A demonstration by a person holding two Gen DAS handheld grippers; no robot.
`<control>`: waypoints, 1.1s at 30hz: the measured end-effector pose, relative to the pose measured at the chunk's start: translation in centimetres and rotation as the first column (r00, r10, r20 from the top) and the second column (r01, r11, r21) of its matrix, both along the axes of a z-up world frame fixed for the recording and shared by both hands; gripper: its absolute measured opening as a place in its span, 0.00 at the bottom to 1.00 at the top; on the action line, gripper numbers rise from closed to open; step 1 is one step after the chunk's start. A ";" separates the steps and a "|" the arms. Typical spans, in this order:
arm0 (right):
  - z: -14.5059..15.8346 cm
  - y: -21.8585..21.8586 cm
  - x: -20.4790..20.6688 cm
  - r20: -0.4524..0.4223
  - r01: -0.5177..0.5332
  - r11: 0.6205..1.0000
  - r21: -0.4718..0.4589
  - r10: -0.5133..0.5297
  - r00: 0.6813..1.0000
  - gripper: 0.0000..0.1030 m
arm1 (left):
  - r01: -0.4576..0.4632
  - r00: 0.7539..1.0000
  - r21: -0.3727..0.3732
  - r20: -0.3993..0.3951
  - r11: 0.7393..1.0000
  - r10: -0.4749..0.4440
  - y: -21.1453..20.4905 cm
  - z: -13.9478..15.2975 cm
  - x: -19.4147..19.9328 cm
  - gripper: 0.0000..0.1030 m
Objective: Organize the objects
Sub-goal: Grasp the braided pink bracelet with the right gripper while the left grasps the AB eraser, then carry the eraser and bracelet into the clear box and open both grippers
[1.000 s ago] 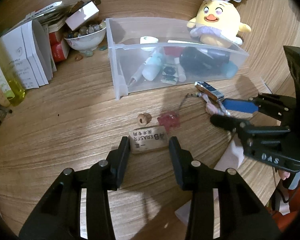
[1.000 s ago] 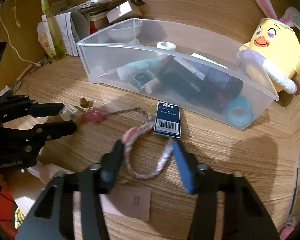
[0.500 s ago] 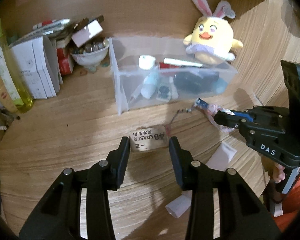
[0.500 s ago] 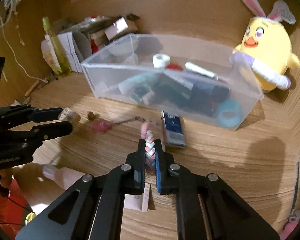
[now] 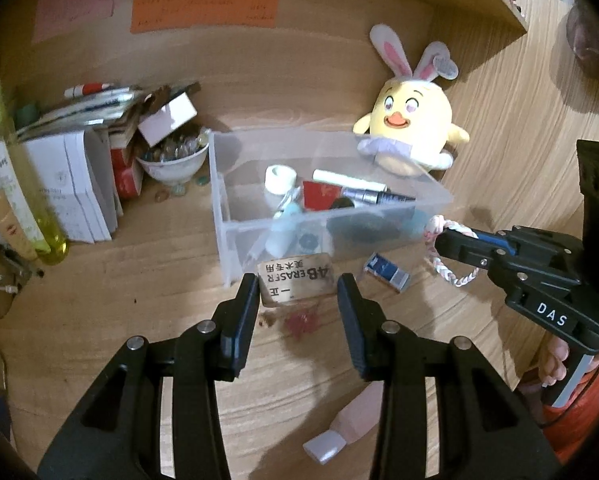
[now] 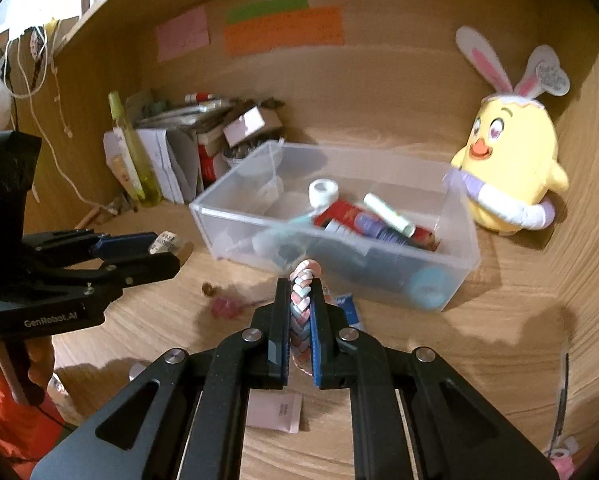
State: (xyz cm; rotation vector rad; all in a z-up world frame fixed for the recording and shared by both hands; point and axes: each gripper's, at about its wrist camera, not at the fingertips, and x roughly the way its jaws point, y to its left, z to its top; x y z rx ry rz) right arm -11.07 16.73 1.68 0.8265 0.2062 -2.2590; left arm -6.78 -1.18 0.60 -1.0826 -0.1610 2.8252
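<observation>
My left gripper (image 5: 297,292) is shut on a brown eraser (image 5: 297,283) with a printed label, held clear of the wooden desk in front of the clear plastic bin (image 5: 227,216). In the right wrist view the left gripper (image 6: 163,250) shows at the left with the eraser (image 6: 164,242) at its tips. My right gripper (image 6: 301,292) is shut on a pink, white and blue braided bracelet (image 6: 302,308), raised above the desk before the bin (image 6: 459,256). The left wrist view has the right gripper (image 5: 443,242) with the bracelet (image 5: 455,272) hanging from it as a loop.
On the desk lie a blue staple box (image 5: 387,274), a red charm (image 5: 299,322), a pink tube (image 5: 347,428) and a pink card (image 6: 275,412). A yellow plush chick (image 5: 411,132) stands behind the bin. Booklets, a bowl of beads (image 5: 171,160) and a yellow bottle (image 5: 19,184) crowd the left.
The right gripper closed on the bracelet and lifted it off the desk. The left gripper rose with the eraser, leaving the charm and bead below. Both views tilted up toward the bin.
</observation>
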 end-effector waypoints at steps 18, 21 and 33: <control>3.0 1.5 -5.0 -0.060 0.037 0.998 -0.055 -0.041 0.997 0.07 | -0.040 0.998 -0.022 -0.055 0.999 0.039 0.5 2.6 -4.7 0.39; 3.4 1.3 -5.9 -0.074 0.042 0.998 -0.050 -0.045 0.996 0.07 | -0.044 0.998 -0.017 -0.050 0.999 0.044 0.3 2.6 -5.8 0.39; 2.4 -0.2 -9.5 -0.084 0.072 0.997 0.023 -0.070 0.994 0.07 | -0.037 0.999 -0.022 0.029 0.999 0.038 0.1 0.9 -10.0 0.39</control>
